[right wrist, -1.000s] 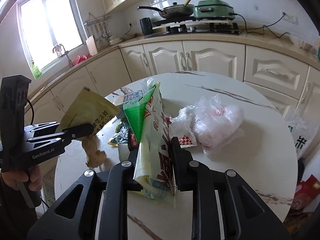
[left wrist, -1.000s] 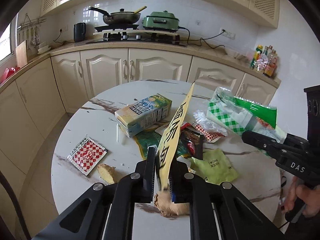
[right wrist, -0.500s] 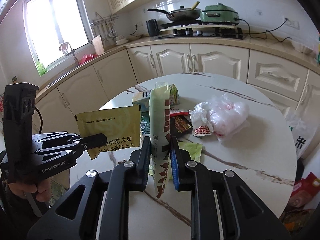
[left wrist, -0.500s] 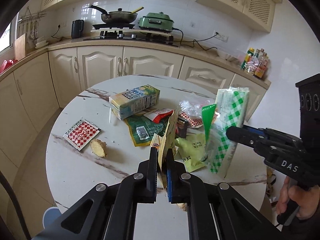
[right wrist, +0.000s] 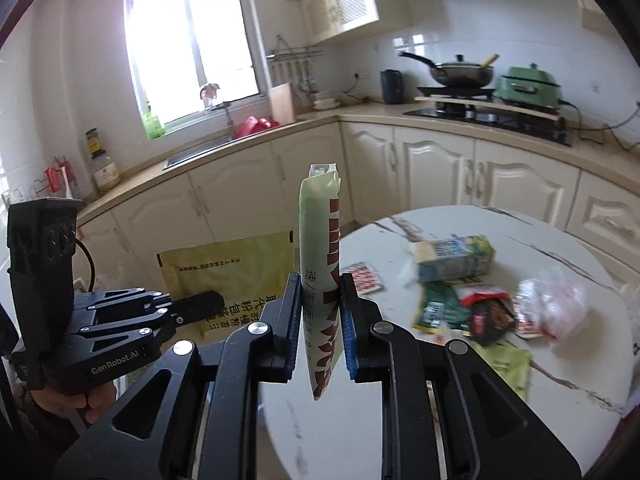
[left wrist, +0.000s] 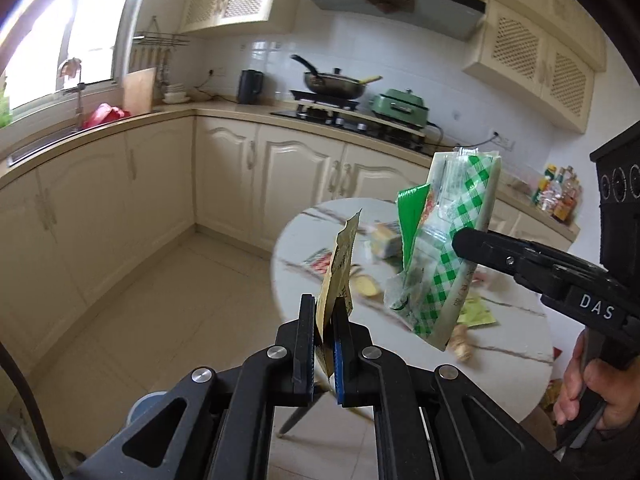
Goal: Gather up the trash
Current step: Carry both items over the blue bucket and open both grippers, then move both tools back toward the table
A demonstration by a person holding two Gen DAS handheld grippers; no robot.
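My left gripper [left wrist: 324,312] is shut on a flat yellow packet [left wrist: 340,264], seen edge-on and held in the air left of the round marble table [left wrist: 512,320]. In the right wrist view the same packet [right wrist: 232,268] shows its face in the left gripper [right wrist: 200,304]. My right gripper [right wrist: 320,292] is shut on a tall green-and-white checked bag [right wrist: 320,240], held upright above the table's near edge. The bag also shows in the left wrist view [left wrist: 444,248] in the right gripper [left wrist: 464,240].
On the table lie a juice carton [right wrist: 452,260], a red-checked sachet [right wrist: 364,278], green and dark wrappers [right wrist: 440,308], a crumpled clear plastic bag [right wrist: 552,300] and ginger pieces [left wrist: 460,346]. Cream cabinets [left wrist: 120,200] and open floor [left wrist: 180,300] lie to the left.
Both grippers have lifted and swung left, away from the table, with the packet and the bag still held. The table now sits farther off to the right.
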